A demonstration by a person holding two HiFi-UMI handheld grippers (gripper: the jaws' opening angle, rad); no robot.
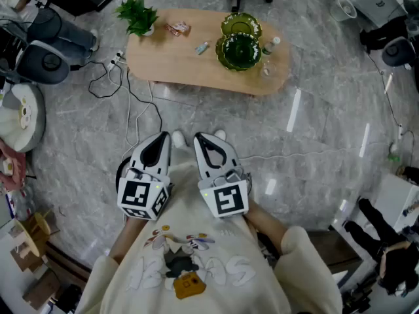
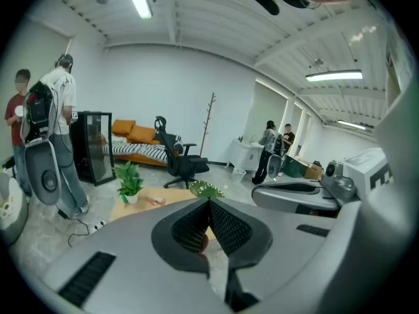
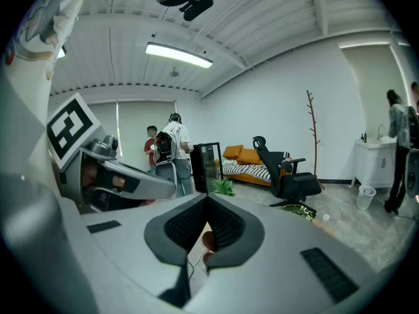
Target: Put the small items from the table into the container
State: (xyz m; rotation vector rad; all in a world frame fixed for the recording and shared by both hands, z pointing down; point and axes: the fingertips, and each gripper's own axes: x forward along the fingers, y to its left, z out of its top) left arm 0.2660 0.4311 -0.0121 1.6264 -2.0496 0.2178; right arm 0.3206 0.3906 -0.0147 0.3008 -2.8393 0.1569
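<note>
1. Across the floor from the person: wooden counter, low, with rounded ends, well apart from both grippers.
2. Green glass container, on the right part of the counter. A second green glass piece touches its far edge; whether it is a lid or a dish cannot be told. The glass is dark and small in view, and nothing can be made out inside.
3. Small items, all lying on the counter top outside the container:
   - wrapped snack, near the potted plant;
   - small tube, between the snack and the container;
   - white-capped bottle, just beside the container's right side;
   - clear small item, near the front right edge, kind not determinable.
4. Left gripper: held close to the body, tilted down toward the floor. Its fingers are pressed together with nothing between them.
5. Right gripper: beside the left one, in the same posture. Its fingers are pressed together and it carries nothing.
6. Task status, as a judgement: not begun. No item appears moved into the container, and neither gripper is within reach of the counter.
7. Left to do: approach the counter, spread the fingers, then lift and deposit each of the four loose items in turn.
</note>
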